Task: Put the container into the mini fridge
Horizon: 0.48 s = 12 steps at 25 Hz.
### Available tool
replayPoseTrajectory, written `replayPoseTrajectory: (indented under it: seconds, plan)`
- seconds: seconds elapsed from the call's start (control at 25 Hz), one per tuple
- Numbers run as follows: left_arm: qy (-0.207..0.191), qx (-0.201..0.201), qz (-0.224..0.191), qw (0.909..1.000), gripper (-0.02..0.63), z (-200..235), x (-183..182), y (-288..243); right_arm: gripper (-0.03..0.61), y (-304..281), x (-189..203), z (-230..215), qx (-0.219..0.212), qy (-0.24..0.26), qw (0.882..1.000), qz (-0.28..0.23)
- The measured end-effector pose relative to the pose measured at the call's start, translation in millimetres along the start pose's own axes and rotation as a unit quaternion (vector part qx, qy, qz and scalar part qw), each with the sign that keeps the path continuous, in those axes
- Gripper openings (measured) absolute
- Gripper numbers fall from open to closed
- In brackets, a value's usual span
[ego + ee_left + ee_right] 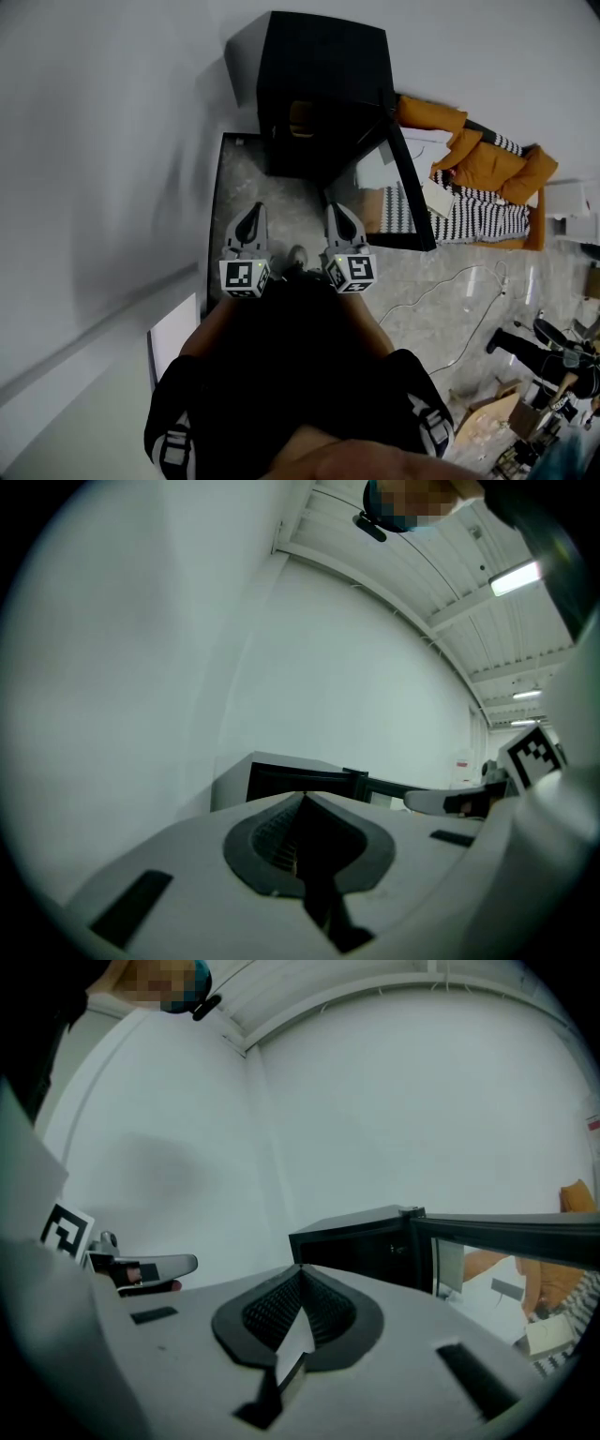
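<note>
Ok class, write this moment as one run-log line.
left hand-held gripper: shut, empty | right hand-held gripper: shut, empty | mini fridge: door open

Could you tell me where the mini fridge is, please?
In the head view, the mini fridge stands top centre by the wall, its door open to the right.

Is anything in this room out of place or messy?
Nothing looks broken or spilled. The mini fridge stands in the corner with its door swung wide open, and a white cable lies loose across the floor nearby. The left gripper and right gripper are shut and empty.
</note>
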State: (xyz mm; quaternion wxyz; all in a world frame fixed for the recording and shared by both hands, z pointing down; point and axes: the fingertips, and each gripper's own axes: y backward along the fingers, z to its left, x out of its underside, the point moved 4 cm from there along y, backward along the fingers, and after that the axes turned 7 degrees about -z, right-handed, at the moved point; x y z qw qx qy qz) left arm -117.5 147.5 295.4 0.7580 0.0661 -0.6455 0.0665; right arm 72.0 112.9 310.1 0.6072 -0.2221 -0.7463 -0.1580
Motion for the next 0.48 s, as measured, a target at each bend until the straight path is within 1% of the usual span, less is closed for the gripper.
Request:
replayPoseTrajectory:
  seconds: [0.48]
  plan:
    - [0.010,0.004,0.000,0.9999,0.005,-0.8,1.9,2.6,0.000,-1.0,-1.2,3.4,-0.007,0.008,1.000,-0.002]
